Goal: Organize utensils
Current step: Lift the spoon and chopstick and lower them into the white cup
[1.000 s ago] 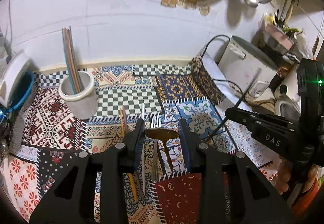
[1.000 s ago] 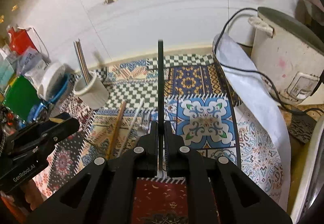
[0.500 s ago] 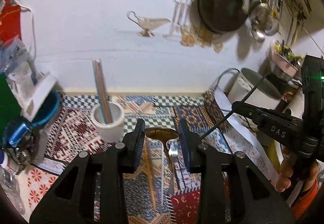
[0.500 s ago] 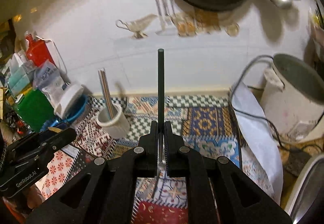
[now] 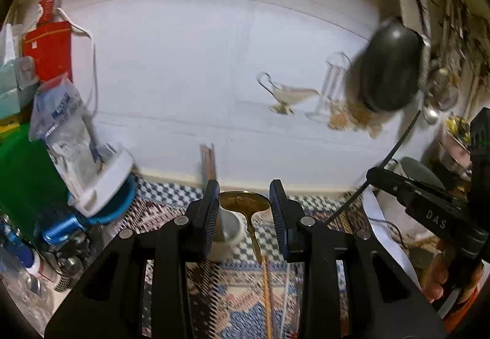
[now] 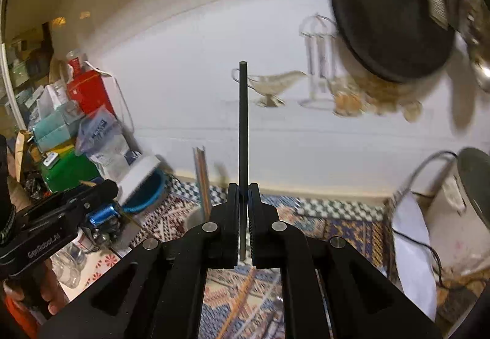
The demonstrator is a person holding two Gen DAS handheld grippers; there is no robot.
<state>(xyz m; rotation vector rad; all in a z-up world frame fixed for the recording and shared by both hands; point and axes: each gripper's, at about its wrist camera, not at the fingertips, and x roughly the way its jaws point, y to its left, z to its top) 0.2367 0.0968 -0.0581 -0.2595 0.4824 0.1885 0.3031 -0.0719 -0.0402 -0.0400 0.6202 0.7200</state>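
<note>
My left gripper [image 5: 244,201] is shut on a brass spoon [image 5: 244,202], its bowl held between the pads and its handle hanging down. A white holder cup [image 5: 228,230] with several chopsticks [image 5: 208,161] stands just behind it. My right gripper [image 6: 244,201] is shut on a black chopstick [image 6: 243,124] that points straight up. In the left wrist view the right gripper [image 5: 372,175] with the black chopstick [image 5: 398,142] is at the right. In the right wrist view the left gripper [image 6: 107,185] is at the left, near the chopsticks [image 6: 200,173] in the cup.
More chopsticks [image 5: 268,293] lie on the patterned cloth [image 5: 239,277] below. Boxes, bags and a blue tub [image 5: 119,204] crowd the left. A dark pan [image 6: 389,8] hangs on the white wall. A rice cooker [image 6: 465,201] with its cord stands at the right.
Both grippers have lifted up and tilted toward the wall with spoon and black chopstick. The left gripper has come closer to the white cup.
</note>
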